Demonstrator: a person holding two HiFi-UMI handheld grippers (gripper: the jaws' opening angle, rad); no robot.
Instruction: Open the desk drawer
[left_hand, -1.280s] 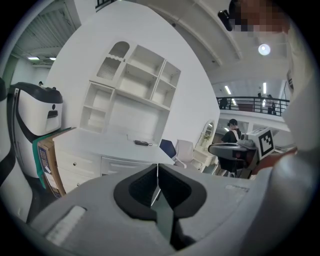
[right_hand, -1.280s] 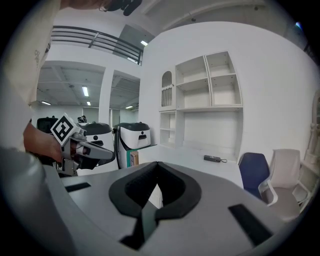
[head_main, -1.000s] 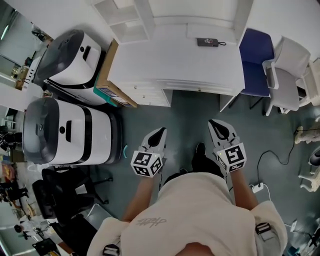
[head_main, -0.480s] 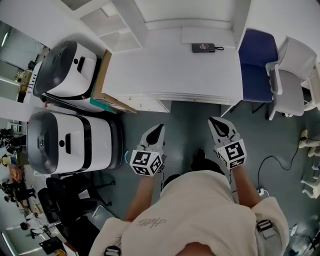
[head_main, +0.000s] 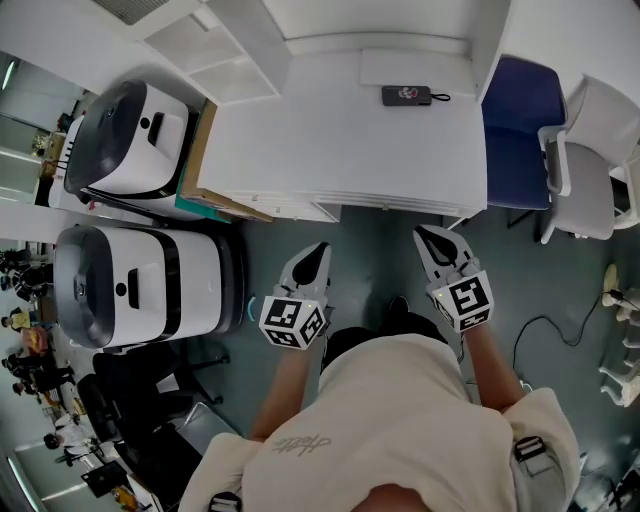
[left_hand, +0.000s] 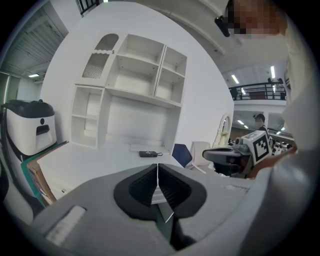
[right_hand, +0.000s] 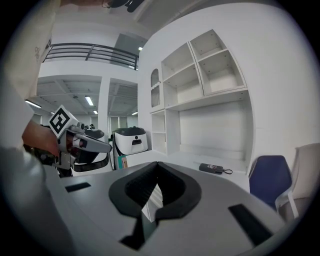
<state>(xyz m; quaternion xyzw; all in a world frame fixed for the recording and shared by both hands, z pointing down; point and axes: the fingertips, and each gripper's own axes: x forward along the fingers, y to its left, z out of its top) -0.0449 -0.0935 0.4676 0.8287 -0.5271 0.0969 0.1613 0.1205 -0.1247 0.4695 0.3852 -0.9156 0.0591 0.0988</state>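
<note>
Below the head camera, a white desk (head_main: 340, 130) stands ahead of the person. The desk drawer (head_main: 385, 199) lies along its near edge, its front flush with the desktop. A power bank (head_main: 405, 95) lies on the far part of the desktop. A cardboard box (head_main: 205, 160) stands against the desk's left end; its contents cannot be seen. Two white machines with dark lids (head_main: 135, 270) stand left of it. A blue chair (head_main: 515, 110) stands at the desk's right end. The left gripper (head_main: 320, 249) and right gripper (head_main: 428, 234) are held over the floor, side by side, short of the desk and touching nothing.

Left gripper view: the jaws of the left gripper (left_hand: 158, 167) are pressed together with nothing between them. Beyond them are the desktop, the power bank (left_hand: 147, 154) and a white shelf unit (left_hand: 132, 95) whose open compartments show only bare white walls. The right gripper (left_hand: 220, 155) shows at the right.

Right gripper view: the jaws of the right gripper (right_hand: 158, 163) meet at the tips, holding nothing. The shelf unit (right_hand: 200, 75) rises above the desktop, the power bank (right_hand: 212, 168) lies on it, and the blue chair (right_hand: 267, 185) stands at the right.
</note>
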